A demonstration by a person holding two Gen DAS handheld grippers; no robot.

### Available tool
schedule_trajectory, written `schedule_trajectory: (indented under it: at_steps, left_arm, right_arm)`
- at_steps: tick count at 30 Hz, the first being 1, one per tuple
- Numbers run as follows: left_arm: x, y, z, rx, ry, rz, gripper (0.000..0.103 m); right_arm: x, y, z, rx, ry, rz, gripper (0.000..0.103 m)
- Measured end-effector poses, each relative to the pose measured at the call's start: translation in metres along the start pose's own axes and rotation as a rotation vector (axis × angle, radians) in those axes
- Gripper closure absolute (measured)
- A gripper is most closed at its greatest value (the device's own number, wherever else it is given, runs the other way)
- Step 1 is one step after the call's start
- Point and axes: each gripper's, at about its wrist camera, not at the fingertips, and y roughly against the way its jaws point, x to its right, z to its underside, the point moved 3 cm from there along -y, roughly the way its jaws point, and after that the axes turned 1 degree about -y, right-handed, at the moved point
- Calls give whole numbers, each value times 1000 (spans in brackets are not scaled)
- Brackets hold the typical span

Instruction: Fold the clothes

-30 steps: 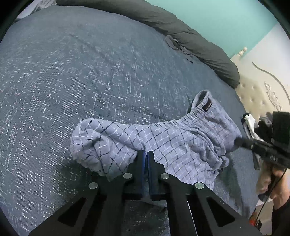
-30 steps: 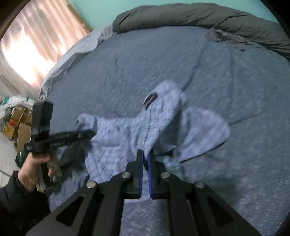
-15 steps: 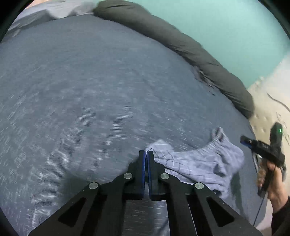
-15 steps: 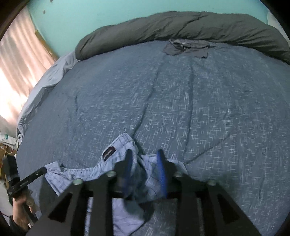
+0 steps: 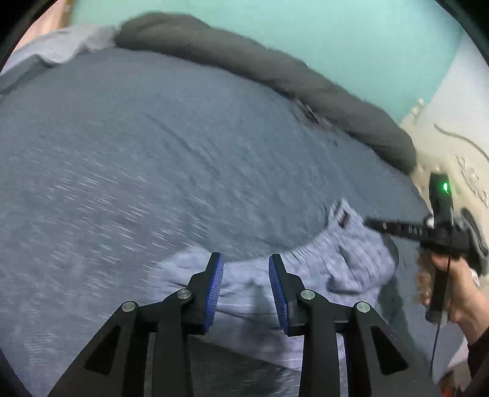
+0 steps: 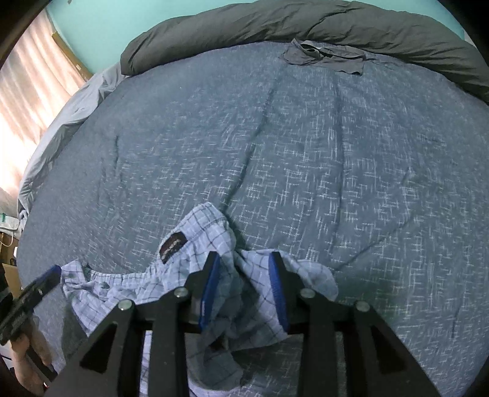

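Light blue checked boxer shorts with a dark label lie crumpled on the bed near its front edge. My right gripper hovers open just above them, with cloth showing between the blue pads but not pinched. My left gripper is open too, over the shorts at their left end, blurred by motion. In the left wrist view the right gripper reaches over the waistband, held by a hand.
A blue-grey patterned bedspread covers the bed. A dark grey duvet is rolled along the far edge, with a dark garment in front of it. A curtain hangs at left, and a cream headboard stands at right.
Both grippers were shut on the shorts a second ago. The right one opened first, then the left. The shorts now lie loose on the bed, nearer the front.
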Motion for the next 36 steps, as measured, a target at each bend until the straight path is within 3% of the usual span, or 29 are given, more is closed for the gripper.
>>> schedule_trajectory:
  at_steps: [3, 7, 9, 13, 23, 31, 36]
  left_arm:
    - [13, -22, 3, -65, -15, 46, 69]
    - [8, -41, 17, -144, -16, 53, 73]
    - [9, -40, 20, -152, -33, 57, 96]
    - [6, -29, 20, -131, -57, 67, 99]
    - [-25, 14, 4, -11, 11, 50, 99]
    - [-75, 51, -2, 81, 107, -64, 99]
    - [-76, 40, 0, 45, 110, -65, 98]
  right_arm:
    - [1, -2, -4, 5, -7, -18, 61]
    - [-3, -9, -8, -11, 16, -5, 59]
    - [-8, -12, -8, -9, 32, -3, 59]
    - [-13, -14, -6, 4, 31, -15, 59]
    - [1, 0, -9, 42, -66, -49, 59]
    - [-12, -13, -16, 12, -42, -70, 56]
    - [-27, -27, -7, -59, -11, -78, 52]
